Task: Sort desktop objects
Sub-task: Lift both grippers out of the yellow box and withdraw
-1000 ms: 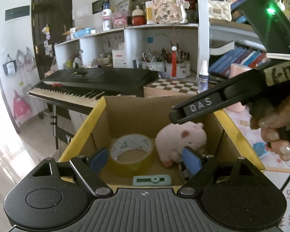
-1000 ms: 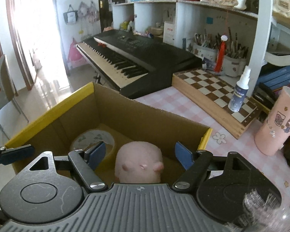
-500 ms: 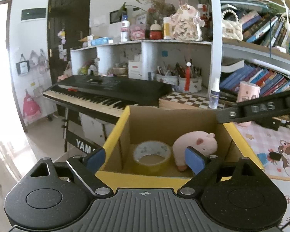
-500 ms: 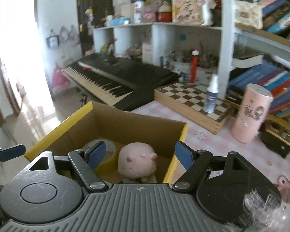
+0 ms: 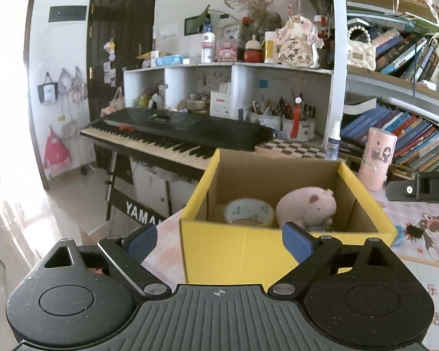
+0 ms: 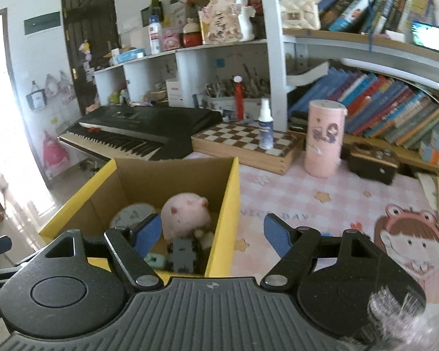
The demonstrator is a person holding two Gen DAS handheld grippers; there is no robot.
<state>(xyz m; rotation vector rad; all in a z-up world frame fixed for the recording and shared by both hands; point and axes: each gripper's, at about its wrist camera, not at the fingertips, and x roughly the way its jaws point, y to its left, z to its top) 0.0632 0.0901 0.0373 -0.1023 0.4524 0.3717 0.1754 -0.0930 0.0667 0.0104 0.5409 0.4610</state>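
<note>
We see the yellow-sided open cardboard box (image 5: 248, 251) standing at the corner of the pink checked worktop (image 6: 330, 193), and inside it lie a pink plush pig toy (image 5: 307, 204), a roll of clear packing tape (image 5: 250, 212) just beside the pig, a small mint-green cutter (image 6: 155, 261) and a little dark grey toy car (image 6: 183, 256) near the box's front wall. Our left gripper (image 5: 219, 238) hangs short of the box with its jaws spread wide, having just been opening further, and nothing lies between them. Our right gripper (image 6: 212, 232) is above the box's near right corner, its jaws have just been closing a little yet stand well apart and hold nothing. Behind the box are a black electronic keyboard (image 6: 143, 128), a wooden chessboard (image 6: 243, 146) carrying a small white spray bottle (image 6: 265, 125), and a pink cylindrical container (image 6: 323, 139).
</note>
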